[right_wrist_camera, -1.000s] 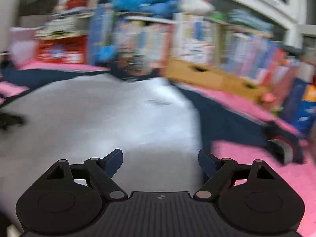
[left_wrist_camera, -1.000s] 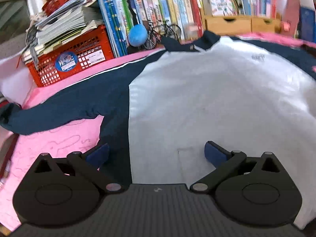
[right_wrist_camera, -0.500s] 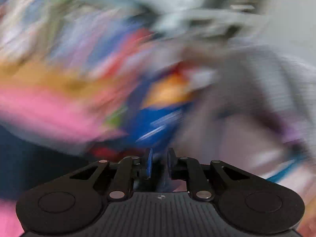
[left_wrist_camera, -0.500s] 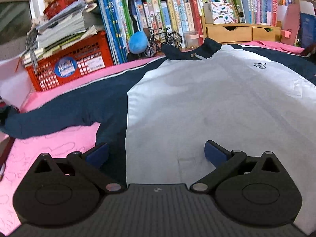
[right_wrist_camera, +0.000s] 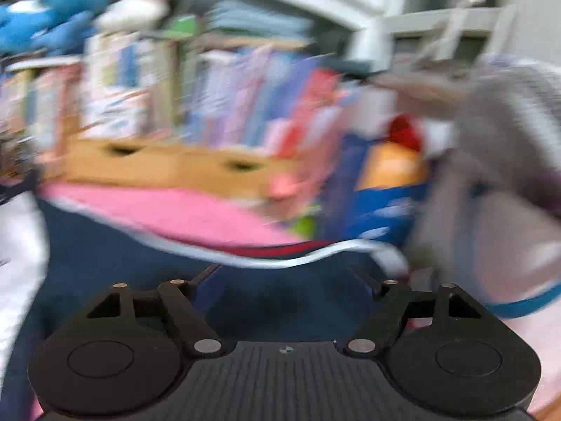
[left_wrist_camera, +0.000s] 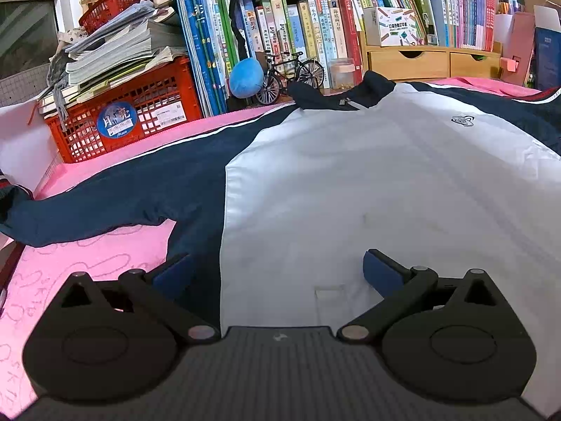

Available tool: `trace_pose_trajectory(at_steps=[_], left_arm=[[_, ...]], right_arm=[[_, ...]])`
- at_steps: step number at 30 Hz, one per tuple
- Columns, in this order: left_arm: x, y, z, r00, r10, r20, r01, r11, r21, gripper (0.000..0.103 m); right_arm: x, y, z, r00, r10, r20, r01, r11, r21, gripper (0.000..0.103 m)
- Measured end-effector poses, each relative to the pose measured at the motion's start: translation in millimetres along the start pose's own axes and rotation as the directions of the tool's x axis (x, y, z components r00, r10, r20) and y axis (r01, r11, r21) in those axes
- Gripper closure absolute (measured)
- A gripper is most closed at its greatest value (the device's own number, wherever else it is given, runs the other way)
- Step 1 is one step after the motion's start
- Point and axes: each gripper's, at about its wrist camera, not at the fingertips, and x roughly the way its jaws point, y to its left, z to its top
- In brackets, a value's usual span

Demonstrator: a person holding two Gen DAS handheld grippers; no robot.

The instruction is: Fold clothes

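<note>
A white jacket with navy sleeves and collar (left_wrist_camera: 350,182) lies spread flat on a pink cloth (left_wrist_camera: 80,263). My left gripper (left_wrist_camera: 277,273) is open and empty, low over the jacket's lower hem at the seam between the navy side and the white front. Its left sleeve (left_wrist_camera: 98,203) stretches out to the left. In the blurred right wrist view, my right gripper (right_wrist_camera: 287,284) is open over the navy right sleeve (right_wrist_camera: 140,256), near its white-striped edge (right_wrist_camera: 315,256).
A red crate (left_wrist_camera: 115,115) with stacked papers, a row of books (left_wrist_camera: 280,35), a model bicycle (left_wrist_camera: 291,73) and wooden drawers (left_wrist_camera: 431,61) line the back edge. The right wrist view shows the drawers (right_wrist_camera: 168,168), a blue box (right_wrist_camera: 378,203) and grey fabric (right_wrist_camera: 498,161) at right.
My right gripper swung fast to the right, was shut half a second ago, and is now open over the navy right sleeve. My left gripper drew slightly lower and closer to the hem.
</note>
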Motion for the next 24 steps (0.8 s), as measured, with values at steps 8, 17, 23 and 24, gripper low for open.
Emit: trace_pose_trajectory(at_steps=[8,17,23,24], left_arm=[[10,28,68,0.999,-0.043,0.013,0.044,0.995,-0.093,0.0],[40,17,38,0.99,-0.042,-0.132,0.026,0.993,-0.118,0.0],[2,27,-1,0.993,-0.062,-0.096,0.048,0.988,-0.146,0.0],[-4,27,-5,0.994,-0.06,-0.093,0.046,0.988,-0.146,0.0]], right_arm=[[3,94,6,0.968,0.239,-0.073,-0.246,0.963,-0.111,0.015],[-56,231,-15,0.819,0.554,-0.147,-0.573,0.784,-0.239,0.006],[-86,229,-51,0.824,0.527,-0.209,-0.566,0.785,-0.252,0.002],[-91,222,-57,0.823,0.527,-0.21,-0.566,0.791,-0.231,0.0]])
